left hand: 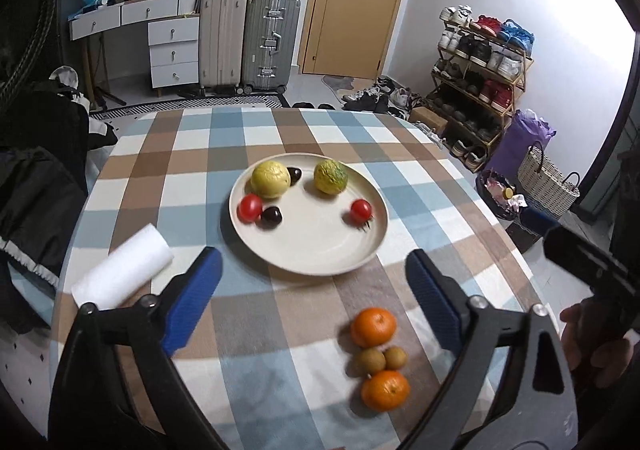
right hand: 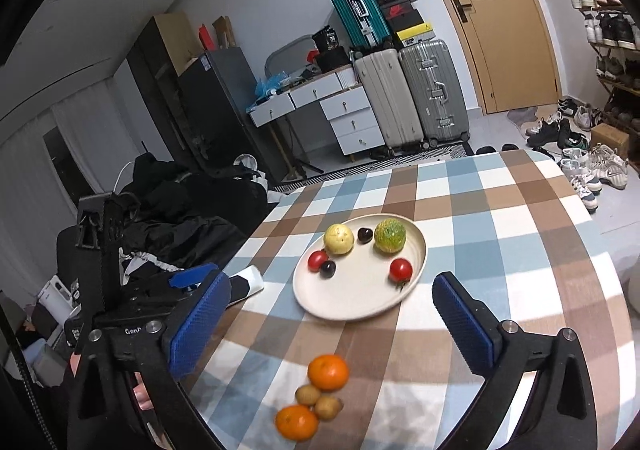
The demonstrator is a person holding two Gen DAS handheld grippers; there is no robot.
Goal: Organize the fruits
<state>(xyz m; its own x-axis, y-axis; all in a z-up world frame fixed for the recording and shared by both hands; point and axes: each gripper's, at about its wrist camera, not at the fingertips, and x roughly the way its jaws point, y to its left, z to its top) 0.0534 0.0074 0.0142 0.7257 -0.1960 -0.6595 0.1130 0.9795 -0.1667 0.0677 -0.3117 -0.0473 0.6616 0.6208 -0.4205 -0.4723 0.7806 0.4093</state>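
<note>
1. The left claw [left hand: 314,282] stands wide open above the checked surface [left hand: 280,130], nothing between its blue pads.
2. The right claw [right hand: 332,308] is likewise spread wide and empty.
3. A cream plate [left hand: 320,254] sits mid-surface, holding two yellow-green fruits [left hand: 270,179], two red tomatoes [left hand: 361,211] and two dark cherries [left hand: 271,216].
4. Nearer the cameras, off the plate, two oranges [left hand: 373,327] and two kiwis [left hand: 369,361] lie touching in a cluster.
5. Only the left view shows the whole white paper roll [left hand: 122,268] lying left of the plate, and a shoe rack [left hand: 480,62]; the right view hides most of the roll behind the other claw.
6. Only the right view shows the dark fridge [right hand: 224,106] and the heap of black clothes [right hand: 180,210].
</note>
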